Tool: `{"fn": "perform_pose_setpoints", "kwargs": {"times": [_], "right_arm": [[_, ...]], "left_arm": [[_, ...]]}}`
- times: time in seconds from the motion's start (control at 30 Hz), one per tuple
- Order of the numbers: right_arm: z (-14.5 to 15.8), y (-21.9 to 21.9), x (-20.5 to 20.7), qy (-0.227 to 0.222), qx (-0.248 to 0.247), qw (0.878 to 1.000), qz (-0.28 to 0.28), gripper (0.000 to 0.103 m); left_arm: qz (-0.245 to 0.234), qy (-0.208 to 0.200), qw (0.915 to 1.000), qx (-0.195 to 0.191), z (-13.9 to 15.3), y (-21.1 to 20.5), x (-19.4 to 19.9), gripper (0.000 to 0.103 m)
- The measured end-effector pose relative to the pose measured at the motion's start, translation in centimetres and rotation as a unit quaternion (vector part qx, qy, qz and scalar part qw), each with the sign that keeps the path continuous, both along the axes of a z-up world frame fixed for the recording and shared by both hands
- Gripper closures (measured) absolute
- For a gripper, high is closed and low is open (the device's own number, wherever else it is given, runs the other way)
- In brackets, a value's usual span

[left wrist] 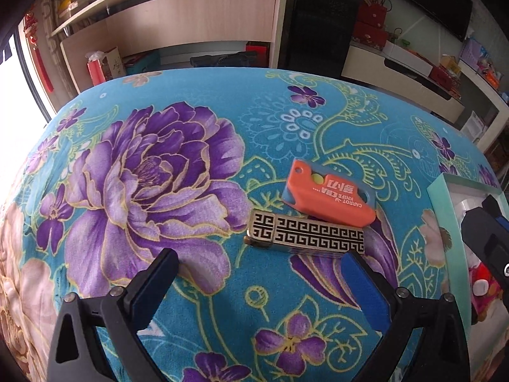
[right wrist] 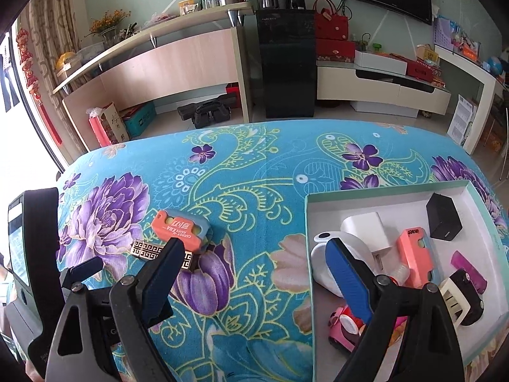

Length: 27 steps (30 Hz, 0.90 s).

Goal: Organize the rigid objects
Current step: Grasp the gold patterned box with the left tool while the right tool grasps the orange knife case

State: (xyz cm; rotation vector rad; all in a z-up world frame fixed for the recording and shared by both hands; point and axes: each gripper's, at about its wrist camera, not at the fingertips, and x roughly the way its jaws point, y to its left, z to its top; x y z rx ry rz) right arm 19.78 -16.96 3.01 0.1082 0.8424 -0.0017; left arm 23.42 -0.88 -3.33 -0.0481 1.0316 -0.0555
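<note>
Left wrist view: left gripper [left wrist: 261, 273] wide, empty, over cloth [left wrist: 191, 222]; knife [left wrist: 331, 195] touches patterned bar [left wrist: 305, 234], bar's long axis crosswise; right gripper [right wrist: 256, 254] wide above box [right wrist: 470, 197].

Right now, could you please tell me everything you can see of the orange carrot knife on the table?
The orange carrot knife is a flat, blocky case that looks like hard plastic, with white lettering, a small hole in one corner, a yellow-green button and pale blue edging. It lies flat on the floral tablecloth, outside the box. Its near edge meets or overlaps the gold-and-black patterned bar. Neither gripper touches it.
</note>
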Motion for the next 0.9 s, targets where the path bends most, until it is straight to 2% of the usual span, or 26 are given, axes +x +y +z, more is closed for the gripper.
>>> {"fn": "perform_pose_setpoints", "kwargs": {"times": [0.27, 0.37, 0.47, 0.53, 0.77, 0.9], "right_arm": [[-0.7, -0.9, 0.4, 0.011, 0.001, 1.0, -0.012, 0.013], [-0.7, -1.4, 0.4, 0.012, 0.001, 1.0, -0.02, 0.013], [-0.7, -1.7, 0.4, 0.013, -0.003, 1.0, -0.026, 0.013], [-0.7, -1.7, 0.5, 0.014, -0.005, 1.0, -0.027, 0.013], [-0.8, -0.9, 0.7, 0.018, -0.026, 0.999, -0.02, 0.013], [-1.1, -0.2, 0.8, 0.023, -0.037, 0.999, -0.016, 0.013]], "left_arm": [[-0.031, -0.009, 0.9994, 0.012, -0.6, -2.2, 0.5, 0.0], [-0.032, -0.015, 0.9992, 0.017, -0.5, -2.7, 0.6, 0.0], [-0.023, -0.021, 0.9995, 0.003, -0.5, -2.6, 0.9, 0.0], [-0.014, -0.023, 0.9995, 0.014, -0.6, -2.5, 1.0, 0.0], [-0.024, -0.033, 0.9991, 0.012, -0.4, -2.3, 0.8, 0.016], [-0.032, -0.037, 0.9988, 0.006, -0.2, -2.3, 0.7, 0.019]]}}
